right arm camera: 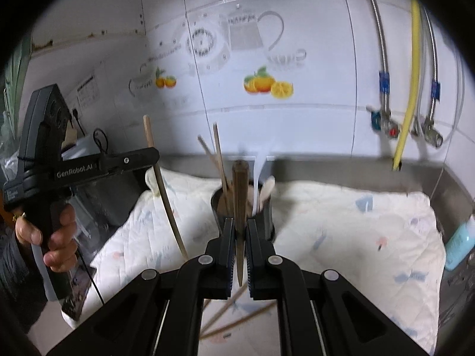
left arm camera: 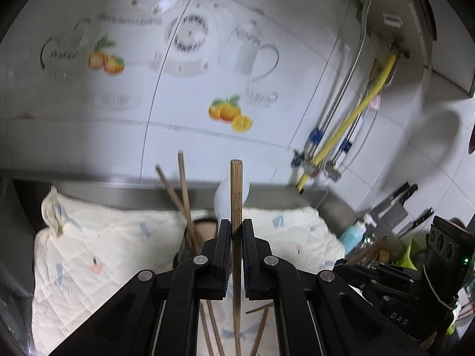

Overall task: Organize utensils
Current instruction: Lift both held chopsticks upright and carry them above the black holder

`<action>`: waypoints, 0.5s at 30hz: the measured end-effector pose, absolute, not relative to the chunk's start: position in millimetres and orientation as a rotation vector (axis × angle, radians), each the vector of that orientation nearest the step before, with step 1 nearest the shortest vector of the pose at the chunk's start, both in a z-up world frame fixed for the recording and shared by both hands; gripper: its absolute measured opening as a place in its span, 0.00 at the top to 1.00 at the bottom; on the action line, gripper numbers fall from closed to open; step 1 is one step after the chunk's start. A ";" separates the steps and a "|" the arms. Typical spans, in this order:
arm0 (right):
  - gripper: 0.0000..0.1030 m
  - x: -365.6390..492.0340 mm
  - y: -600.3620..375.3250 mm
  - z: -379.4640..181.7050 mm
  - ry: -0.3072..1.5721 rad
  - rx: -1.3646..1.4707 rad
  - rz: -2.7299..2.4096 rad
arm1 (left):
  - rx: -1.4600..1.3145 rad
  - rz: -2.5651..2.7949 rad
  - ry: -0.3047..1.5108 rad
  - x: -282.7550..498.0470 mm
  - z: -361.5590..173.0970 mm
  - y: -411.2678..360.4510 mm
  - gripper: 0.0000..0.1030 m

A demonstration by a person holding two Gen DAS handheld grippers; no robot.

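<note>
My left gripper [left arm camera: 236,233] is shut on a wooden chopstick [left arm camera: 236,190] that stands upright between its pads. Behind it a dark holder cup [left arm camera: 185,247] carries two chopsticks [left arm camera: 181,184] and a white spoon [left arm camera: 222,200]. My right gripper [right arm camera: 238,238] is shut on another chopstick [right arm camera: 239,195], right in front of the same cup [right arm camera: 267,218]. Loose chopsticks [right arm camera: 234,320] lie on the quilted cloth [right arm camera: 341,231] below. In the right wrist view, a hand [right arm camera: 58,237] carries the left gripper [right arm camera: 156,155] with its chopstick [right arm camera: 161,181]. The right gripper [left arm camera: 341,264] shows at the right of the left wrist view.
The cloth [left arm camera: 98,252] covers a steel counter along a tiled wall. A yellow hose [left arm camera: 341,130] and valves run down the wall at the right. Knives [left arm camera: 394,204] and a blue soap bottle [left arm camera: 353,234] stand at the right end.
</note>
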State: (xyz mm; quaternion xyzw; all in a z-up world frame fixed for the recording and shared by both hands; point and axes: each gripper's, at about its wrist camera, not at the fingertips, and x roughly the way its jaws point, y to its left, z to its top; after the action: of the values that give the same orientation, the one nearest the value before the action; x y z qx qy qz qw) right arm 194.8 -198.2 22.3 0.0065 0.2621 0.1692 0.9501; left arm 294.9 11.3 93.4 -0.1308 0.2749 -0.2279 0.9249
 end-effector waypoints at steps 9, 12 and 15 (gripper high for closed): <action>0.91 220.2 -188.4 62.5 0.463 -0.016 0.340 | -0.227 -0.411 0.382 313.8 147.2 8.3 0.93; 0.91 226.4 -186.3 71.7 0.444 -0.016 0.342 | -0.203 -0.381 0.342 325.3 154.0 5.6 0.93; 0.91 231.3 -184.7 79.5 0.419 -0.012 0.339 | -0.176 -0.360 0.327 339.2 152.1 0.6 0.93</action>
State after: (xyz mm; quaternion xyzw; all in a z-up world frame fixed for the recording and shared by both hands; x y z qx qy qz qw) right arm 231.3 -184.7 79.5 -0.0060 0.2069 0.1677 0.9639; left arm 339.2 0.6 152.1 -0.0872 0.1616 -0.1782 0.9667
